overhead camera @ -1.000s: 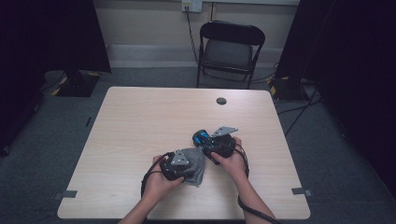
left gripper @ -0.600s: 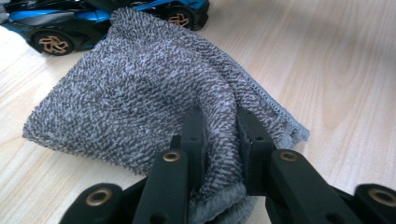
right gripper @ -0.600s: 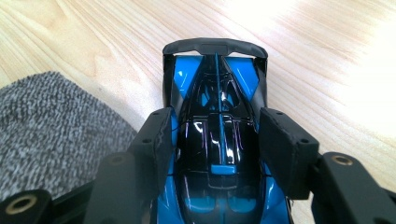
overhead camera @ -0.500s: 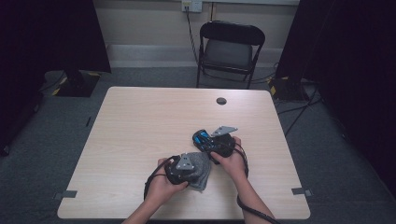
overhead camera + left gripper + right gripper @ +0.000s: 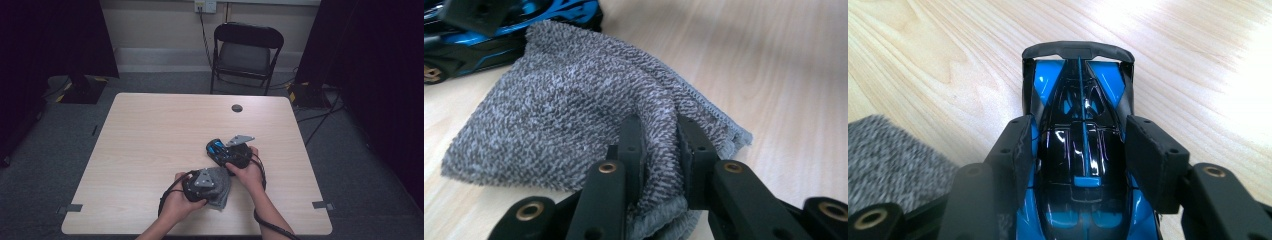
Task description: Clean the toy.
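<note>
Sliding along the table (image 5: 150, 130) since a second ago, the left gripper (image 5: 659, 145) has drawn a grey cloth (image 5: 574, 110) a little toward the table's near edge and away from the toy car (image 5: 1080, 150), which has kept its place beside the cloth. Seen from above, the cloth (image 5: 220, 187) now lies just short of the car (image 5: 220, 148), toward the person, its far corner touching or nearly touching the car's blue-and-black body. The left gripper's jaws are clenched on a bunched fold of the cloth, fabric pinched between them. The right gripper (image 5: 1080, 150) has not moved and grasps the car across its middle, pinning it to the table, roof up. Judging by this pairing, the car is being steadied for wiping, and the cloth appears to be repositioned for a stroke along its side.
</note>
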Available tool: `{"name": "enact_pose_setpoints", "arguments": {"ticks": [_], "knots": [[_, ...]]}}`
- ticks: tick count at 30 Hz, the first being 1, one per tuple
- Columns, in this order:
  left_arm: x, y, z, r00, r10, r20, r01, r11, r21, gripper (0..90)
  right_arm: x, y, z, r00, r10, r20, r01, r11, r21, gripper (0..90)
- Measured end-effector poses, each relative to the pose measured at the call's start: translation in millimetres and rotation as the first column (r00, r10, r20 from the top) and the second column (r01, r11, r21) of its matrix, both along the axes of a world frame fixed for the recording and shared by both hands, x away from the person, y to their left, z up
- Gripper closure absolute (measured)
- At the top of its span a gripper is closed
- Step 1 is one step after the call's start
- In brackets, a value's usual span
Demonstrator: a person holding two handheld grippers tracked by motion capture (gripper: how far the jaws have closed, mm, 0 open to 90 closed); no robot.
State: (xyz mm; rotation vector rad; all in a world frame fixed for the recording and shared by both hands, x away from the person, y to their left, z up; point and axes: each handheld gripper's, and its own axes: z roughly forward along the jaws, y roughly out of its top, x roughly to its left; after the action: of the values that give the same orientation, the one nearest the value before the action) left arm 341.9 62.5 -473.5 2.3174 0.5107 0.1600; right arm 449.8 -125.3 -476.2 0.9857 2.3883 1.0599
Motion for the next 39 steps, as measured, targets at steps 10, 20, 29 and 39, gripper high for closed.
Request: {"name": "enact_pose_setpoints", "arguments": {"ticks": [10,20,29,39], "knots": [[-6.6,-9.5,1.6,0.9986,-0.053,-0.003,0.053,0.9985,0.010,75.3,0.1,0.0,0.0,1.0000,0.001,0.001,-0.001,1.0000,-0.001,45.3],[-10.0,-11.5,5.4,0.9925,-0.122,-0.007,0.122,0.9925,-0.010,75.2,0.5,0.7,-0.3,1.0000,-0.001,0.003,0.001,1.0000,0.002,45.3],[-9.5,-6.6,13.3,0.9882,-0.152,0.020,0.152,0.9875,-0.040,75.1,1.0,0.8,0.0,1.0000,-0.001,-0.001,0.001,1.0000,0.002,45.5],[5.7,28.3,22.2,0.9984,-0.050,0.026,0.052,0.9973,-0.052,75.1,1.2,1.4,0.8,0.9999,-0.006,-0.008,0.006,1.0000,-0.004,45.6]]}}
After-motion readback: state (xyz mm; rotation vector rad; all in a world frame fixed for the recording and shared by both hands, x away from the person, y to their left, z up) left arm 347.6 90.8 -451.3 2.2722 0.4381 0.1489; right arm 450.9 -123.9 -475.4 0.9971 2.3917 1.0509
